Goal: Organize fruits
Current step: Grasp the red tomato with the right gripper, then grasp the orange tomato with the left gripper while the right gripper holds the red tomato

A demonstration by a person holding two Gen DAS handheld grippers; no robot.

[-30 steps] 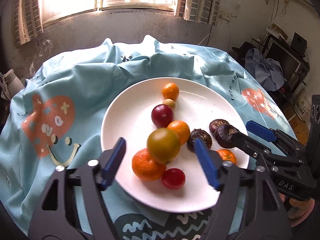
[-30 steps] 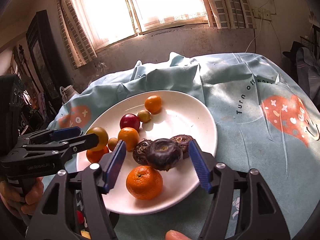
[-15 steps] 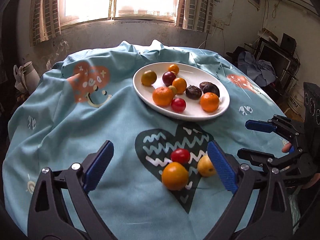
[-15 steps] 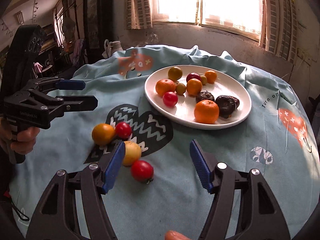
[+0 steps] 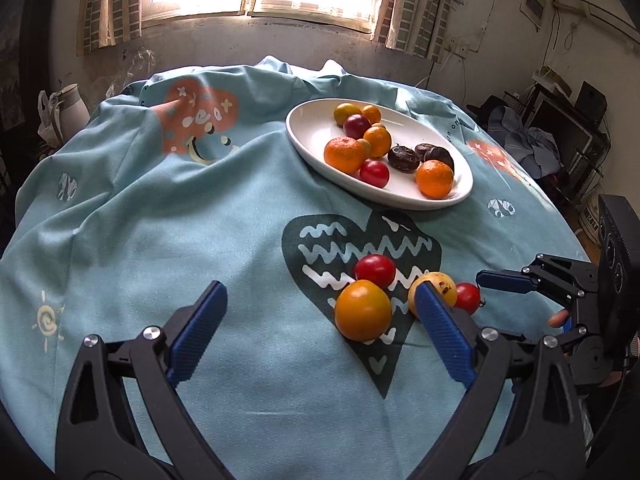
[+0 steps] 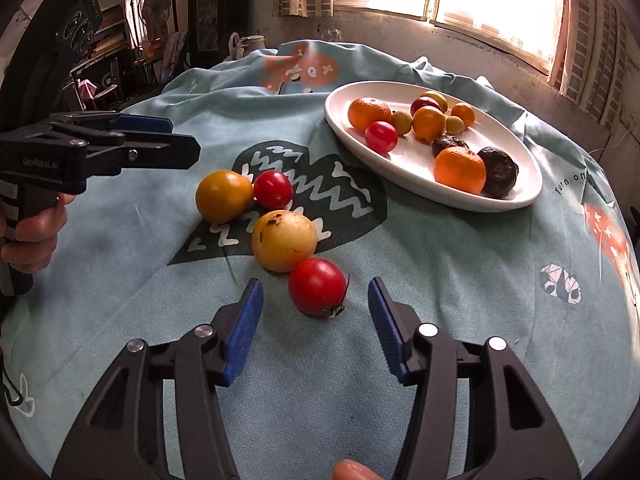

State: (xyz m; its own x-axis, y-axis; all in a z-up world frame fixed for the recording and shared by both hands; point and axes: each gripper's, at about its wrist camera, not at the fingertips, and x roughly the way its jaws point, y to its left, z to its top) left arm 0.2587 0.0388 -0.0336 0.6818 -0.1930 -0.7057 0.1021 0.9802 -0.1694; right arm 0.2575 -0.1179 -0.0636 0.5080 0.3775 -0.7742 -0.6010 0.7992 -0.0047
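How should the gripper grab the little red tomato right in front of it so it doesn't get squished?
Grip the red tomato across its round middle, with the open right gripper coming straight forward and low. Its stem points toward the gripper, so the pads meet smooth sides. Close gently; the yellow fruit touches it behind.

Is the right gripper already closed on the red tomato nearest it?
No. The right gripper is open, its blue fingers apart on either side of the red tomato, which lies on the tablecloth untouched.
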